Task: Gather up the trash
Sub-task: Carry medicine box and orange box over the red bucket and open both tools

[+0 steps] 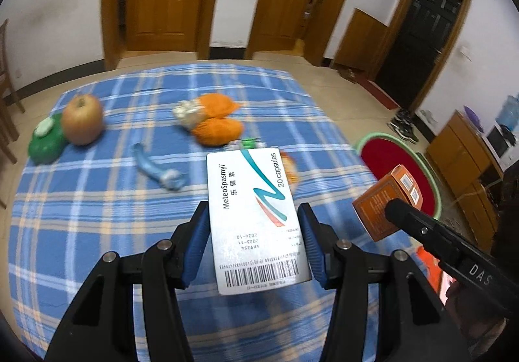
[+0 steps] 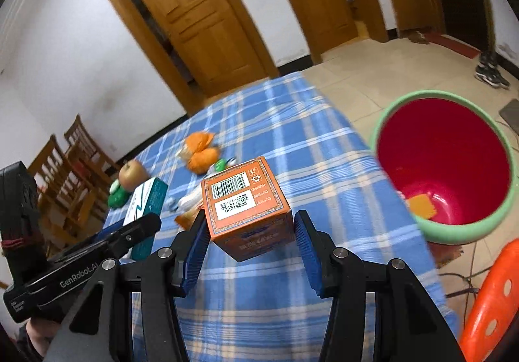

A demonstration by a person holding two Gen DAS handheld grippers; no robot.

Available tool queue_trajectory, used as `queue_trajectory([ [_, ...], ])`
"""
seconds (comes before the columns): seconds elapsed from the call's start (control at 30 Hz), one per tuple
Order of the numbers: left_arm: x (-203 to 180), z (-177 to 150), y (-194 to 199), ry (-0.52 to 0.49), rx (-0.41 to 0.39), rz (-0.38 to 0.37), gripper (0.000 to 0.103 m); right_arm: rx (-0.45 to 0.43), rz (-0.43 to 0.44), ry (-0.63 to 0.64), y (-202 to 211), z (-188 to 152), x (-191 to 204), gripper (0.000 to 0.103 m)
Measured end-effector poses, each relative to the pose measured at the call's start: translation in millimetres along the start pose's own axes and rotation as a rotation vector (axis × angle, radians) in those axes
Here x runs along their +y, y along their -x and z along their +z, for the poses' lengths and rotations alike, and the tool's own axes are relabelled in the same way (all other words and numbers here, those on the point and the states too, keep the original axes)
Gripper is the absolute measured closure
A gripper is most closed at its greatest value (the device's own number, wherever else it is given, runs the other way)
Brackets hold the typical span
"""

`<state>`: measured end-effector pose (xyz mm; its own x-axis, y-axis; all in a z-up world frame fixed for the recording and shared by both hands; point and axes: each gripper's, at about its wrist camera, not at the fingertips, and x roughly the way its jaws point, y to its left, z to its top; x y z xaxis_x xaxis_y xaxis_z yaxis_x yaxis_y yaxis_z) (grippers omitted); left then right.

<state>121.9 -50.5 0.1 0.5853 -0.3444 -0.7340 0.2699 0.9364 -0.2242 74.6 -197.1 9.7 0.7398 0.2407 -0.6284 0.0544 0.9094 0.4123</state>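
From the left wrist, the left gripper (image 1: 253, 229) has its blue fingers (image 1: 198, 239) clamped on a white medicine box (image 1: 254, 216), held up over the blue checked table (image 1: 97, 232). Farther across the table lie an apple (image 1: 82, 123), a green toy (image 1: 45, 143) touching it, and orange peels (image 1: 215, 122).

From the right wrist, the right gripper (image 2: 249, 232) squeezes an orange carton (image 2: 245, 204) above the table's edge. Beside the table stands a red bucket (image 2: 444, 164) with a green rim, an orange scrap (image 2: 421, 204) lying inside it.
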Motion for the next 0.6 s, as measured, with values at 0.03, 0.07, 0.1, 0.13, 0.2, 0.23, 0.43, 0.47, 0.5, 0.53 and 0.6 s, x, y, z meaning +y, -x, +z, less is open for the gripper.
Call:
queue_trajectory([
  [0.03,-6.4,1.3,-1.7,-0.010,0.005,-0.012,0.048,-0.009,-0.007,-0.011,3.7,1.2,-4.8,0.050],
  [0.07,-10.9,2.6,-3.3,-0.017,0.009,-0.019,0.048,-0.018,-0.014,-0.021,7.3,2.2,-9.4,0.050],
  [0.1,-18.4,4.1,-6.3,-0.029,0.014,-0.032,0.048,-0.027,-0.022,-0.030,10.9,3.8,-15.0,0.050],
  [0.13,-25.7,5.7,-9.6,-0.038,0.018,-0.044,0.048,-0.038,-0.033,-0.040,14.6,5.4,-21.8,0.050],
  [0.2,-38.8,8.7,-15.7,-0.054,0.028,-0.061,0.048,-0.051,-0.049,-0.059,20.5,7.2,-33.6,0.050],
  [0.23,-45.0,10.1,-18.6,-0.060,0.032,-0.070,0.048,-0.058,-0.056,-0.071,24.0,8.1,-41.1,0.050],
  [0.43,-79.0,19.5,-36.3,-0.098,0.042,-0.100,0.048,-0.097,-0.116,-0.134,40.5,14.4,-82.9,0.050],
  [0.47,-85.3,21.1,-40.0,-0.107,0.045,-0.102,0.048,-0.105,-0.128,-0.144,43.2,15.6,-91.0,0.050],
  [0.5,-92.1,22.8,-44.2,-0.116,0.048,-0.106,0.048,-0.110,-0.137,-0.151,44.9,16.0,-96.4,0.050],
  [0.53,-98.5,24.3,-48.5,-0.123,0.051,-0.110,0.048,-0.116,-0.151,-0.162,47.4,17.1,-104.1,0.050],
  [0.6,-107.7,26.3,-55.2,-0.134,0.060,-0.117,0.048,-0.124,-0.173,-0.179,51.1,18.6,-117.3,0.050],
])
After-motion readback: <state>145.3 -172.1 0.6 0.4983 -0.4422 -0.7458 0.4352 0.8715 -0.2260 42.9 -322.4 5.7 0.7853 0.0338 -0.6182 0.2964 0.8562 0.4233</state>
